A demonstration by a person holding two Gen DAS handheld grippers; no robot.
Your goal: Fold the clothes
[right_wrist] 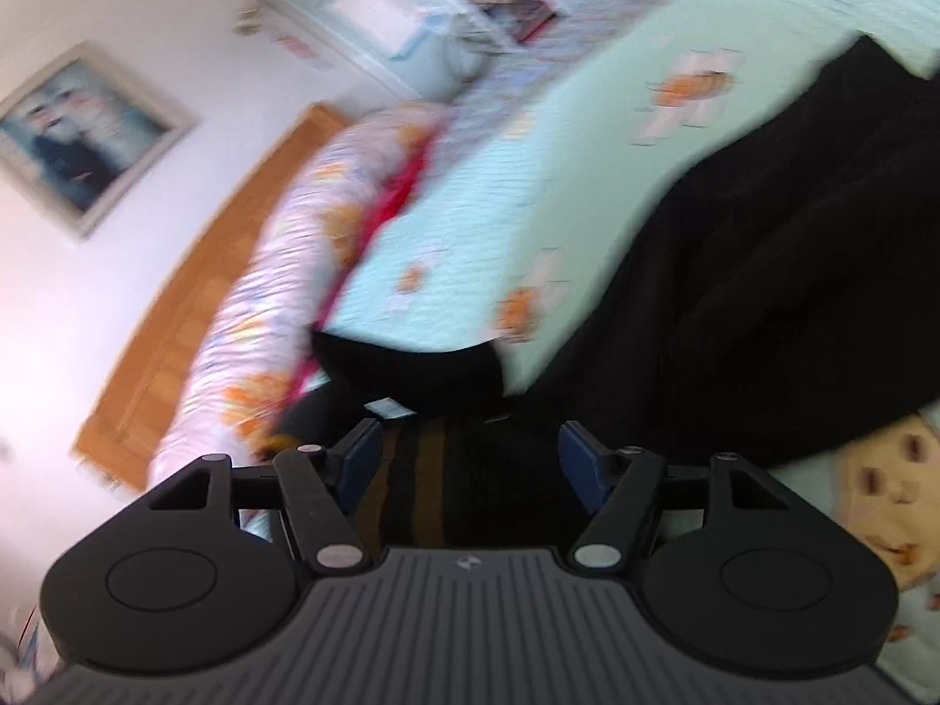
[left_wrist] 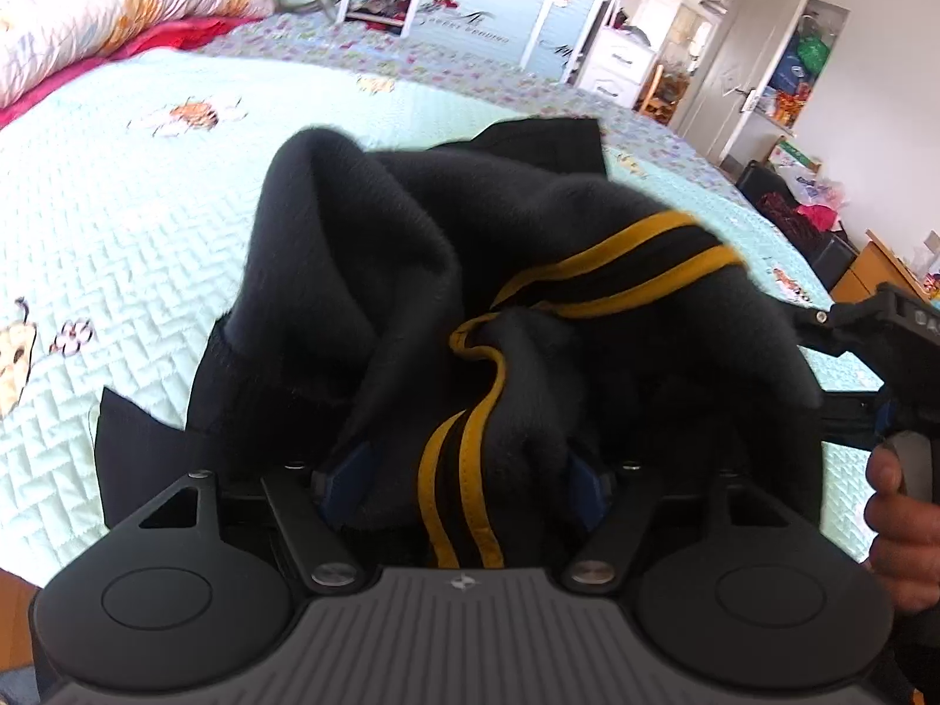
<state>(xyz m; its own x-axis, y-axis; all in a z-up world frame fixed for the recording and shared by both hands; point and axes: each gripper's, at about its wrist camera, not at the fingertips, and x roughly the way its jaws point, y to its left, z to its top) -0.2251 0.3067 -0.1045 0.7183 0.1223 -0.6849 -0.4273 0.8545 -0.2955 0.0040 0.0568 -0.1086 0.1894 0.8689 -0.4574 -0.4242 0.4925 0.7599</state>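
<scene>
We count one black garment with two yellow stripes, bunched on the pale green bedspread, plus one rolled quilt by the headboard. The heap blocks most of the left view. Left gripper has its blue fingers spread apart, cloth lying between them, and whether they pinch it we can't tell. Right gripper is the same, spread over striped cloth, though that view is blurry.
</scene>
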